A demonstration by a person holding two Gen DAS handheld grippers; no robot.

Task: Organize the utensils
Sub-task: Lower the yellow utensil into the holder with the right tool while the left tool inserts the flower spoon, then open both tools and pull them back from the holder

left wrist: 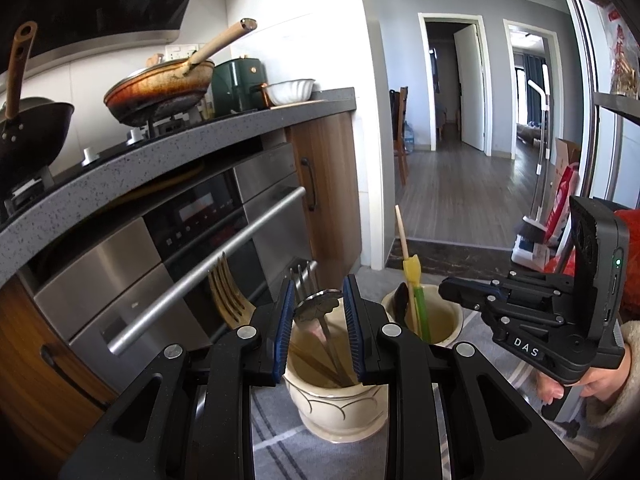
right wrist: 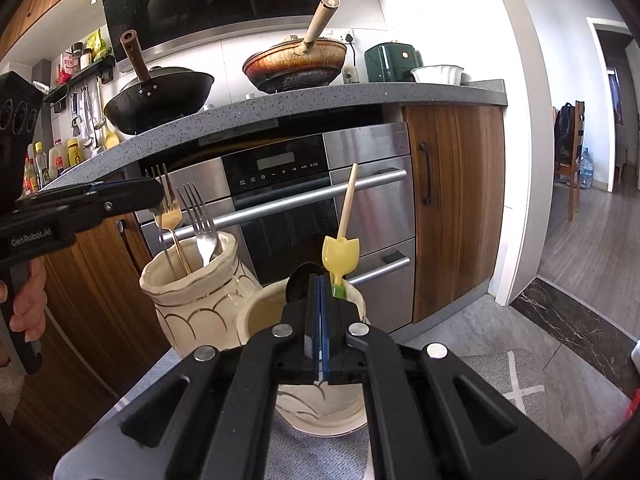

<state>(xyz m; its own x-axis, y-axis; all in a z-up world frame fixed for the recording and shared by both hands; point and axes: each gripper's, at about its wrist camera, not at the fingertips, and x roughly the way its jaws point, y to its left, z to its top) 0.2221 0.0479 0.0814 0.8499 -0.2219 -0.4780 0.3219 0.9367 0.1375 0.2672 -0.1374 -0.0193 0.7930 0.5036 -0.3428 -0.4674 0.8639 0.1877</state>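
Two cream ceramic jars stand on a grey striped cloth. The left jar [left wrist: 336,400] [right wrist: 192,292] holds a gold fork [left wrist: 228,300] [right wrist: 168,208], a silver fork [right wrist: 200,224] and a silver utensil with a leaf-shaped end [left wrist: 320,306]. My left gripper [left wrist: 318,296] is open just above this jar, its blue pads on either side of the leaf-shaped end. The right jar [left wrist: 444,320] [right wrist: 260,316] holds a yellow tulip-topped stick [left wrist: 412,272] [right wrist: 340,256] and a dark spoon [right wrist: 300,280]. My right gripper [right wrist: 320,280] is shut and empty over the right jar.
A steel oven [right wrist: 288,208] with a bar handle sits behind the jars under a speckled grey counter [right wrist: 320,100]. Two woks [right wrist: 160,92] rest on the hob above. A wood cabinet [right wrist: 452,200] is at the right, and a doorway opens onto a wooden floor [left wrist: 460,184].
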